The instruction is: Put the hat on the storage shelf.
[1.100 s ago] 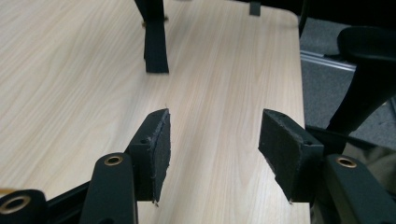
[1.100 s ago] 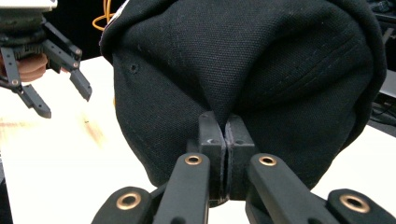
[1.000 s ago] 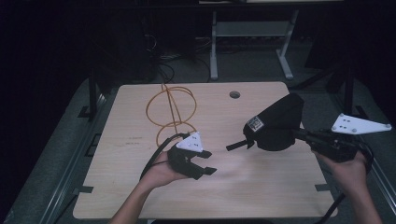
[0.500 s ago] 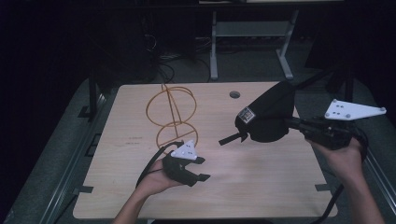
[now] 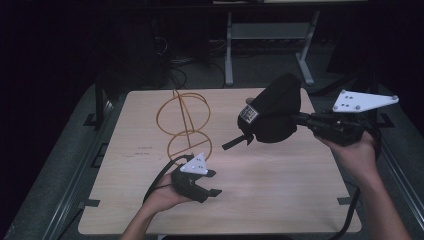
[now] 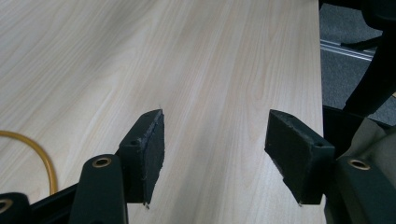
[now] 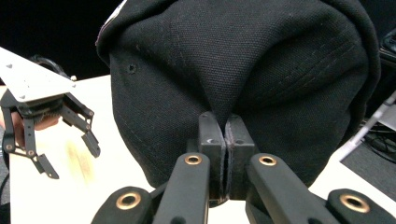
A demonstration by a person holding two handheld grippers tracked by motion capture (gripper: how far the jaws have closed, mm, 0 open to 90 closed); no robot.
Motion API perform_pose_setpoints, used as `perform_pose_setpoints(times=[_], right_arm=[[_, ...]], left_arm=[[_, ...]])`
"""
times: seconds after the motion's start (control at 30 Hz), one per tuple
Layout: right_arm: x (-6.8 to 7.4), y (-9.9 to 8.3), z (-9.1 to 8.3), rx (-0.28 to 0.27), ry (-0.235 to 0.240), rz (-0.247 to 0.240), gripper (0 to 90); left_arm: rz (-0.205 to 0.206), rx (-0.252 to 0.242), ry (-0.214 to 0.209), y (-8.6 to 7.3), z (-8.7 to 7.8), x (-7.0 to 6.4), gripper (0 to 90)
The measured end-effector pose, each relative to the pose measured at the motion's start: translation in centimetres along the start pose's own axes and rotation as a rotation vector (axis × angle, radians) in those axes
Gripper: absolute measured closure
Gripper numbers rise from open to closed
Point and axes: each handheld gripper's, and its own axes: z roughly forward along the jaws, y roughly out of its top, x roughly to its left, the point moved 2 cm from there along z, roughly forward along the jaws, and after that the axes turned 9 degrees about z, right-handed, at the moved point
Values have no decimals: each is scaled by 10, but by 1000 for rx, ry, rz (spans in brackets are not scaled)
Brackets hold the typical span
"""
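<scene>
Right claw (image 7: 224, 140) pinches cap (image 5: 275, 110) aloft; left claw (image 6: 215, 149) wide, empty.
Risk: thin fabric fold between jaws may slip; cap drops onto wire stand (image 5: 184, 122) below-left.

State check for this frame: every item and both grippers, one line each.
Black cap: lifted off the table, fabric pinched.
Right gripper: shut on the cap.
Left gripper: open, nothing between its jaws.
Orange wire stand: upright on the table, untouched.
</scene>
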Motion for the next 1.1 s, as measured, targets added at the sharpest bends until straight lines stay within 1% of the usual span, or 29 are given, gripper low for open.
perform_pose_setpoints(times=[0.13, 0.17, 0.2, 0.27, 0.3, 0.33, 0.37, 0.43, 0.47, 0.53, 0.57, 0.6, 0.67, 0.7, 0.73, 0.8, 0.83, 0.93, 0.97, 1.0, 1.1], right_arm=[[3, 11, 8, -2, 20, -9, 882], [4, 13, 9, -3, 23, -7, 882], [5, 16, 11, -2, 27, -11, 882], [6, 18, 12, -2, 30, -13, 882], [8, 24, 14, -2, 34, -26, 882], [8, 24, 14, -2, 34, -26, 882], [10, 30, 18, -4, 41, -39, 882], [11, 32, 19, -4, 41, -48, 882], [13, 37, 22, -4, 47, -55, 882], [14, 40, 24, -5, 52, -60, 882], [16, 45, 28, -4, 63, -68, 882], [16, 45, 28, -4, 63, -68, 882], [18, 51, 33, -3, 74, -75, 882], [20, 56, 39, 0, 84, -82, 882], [20, 56, 39, 0, 84, -82, 882], [23, 61, 44, 0, 93, -85, 882], [26, 67, 49, 1, 104, -92, 882], [28, 72, 54, 3, 114, -96, 882], [29, 74, 57, 8, 119, -99, 882], [31, 80, 64, 20, 128, -103, 882], [34, 85, 74, 37, 138, -109, 882]], left_arm=[[-7, 0, 3, -2, 1, -1, 364], [4, 9, 5, -2, 1, 0, 362], [4, 9, 5, -2, 1, 0, 361], [-1, 11, 1, -3, 3, 0, 357], [-10, 12, -5, -4, 5, -1, 356], [-10, 12, -5, -4, 5, -1, 355], [-14, 7, -11, -4, 5, -1, 354], [-10, 3, -13, -3, 4, -1, 354], [-10, 1, -13, -3, 4, -1, 353], [-7, -6, -13, -2, 3, -1, 353], [-8, -10, -15, -2, 3, -1, 354], [-8, -11, -15, -2, 3, -1, 354], [-7, -10, -13, -2, 3, -1, 353], [-11, -8, -15, -2, 4, -2, 353], [-11, -8, -15, -2, 4, -2, 353], [0, -4, -15, -2, 5, -3, 353], [-1, -1, -19, -1, 6, -4, 353], [-9, -8, -29, 0, 7, -6, 353], [-2, -5, -30, 0, 7, -6, 353], [9, 0, -31, 0, 8, -6, 351], [7, 3, -34, -1, 9, -7, 350]])
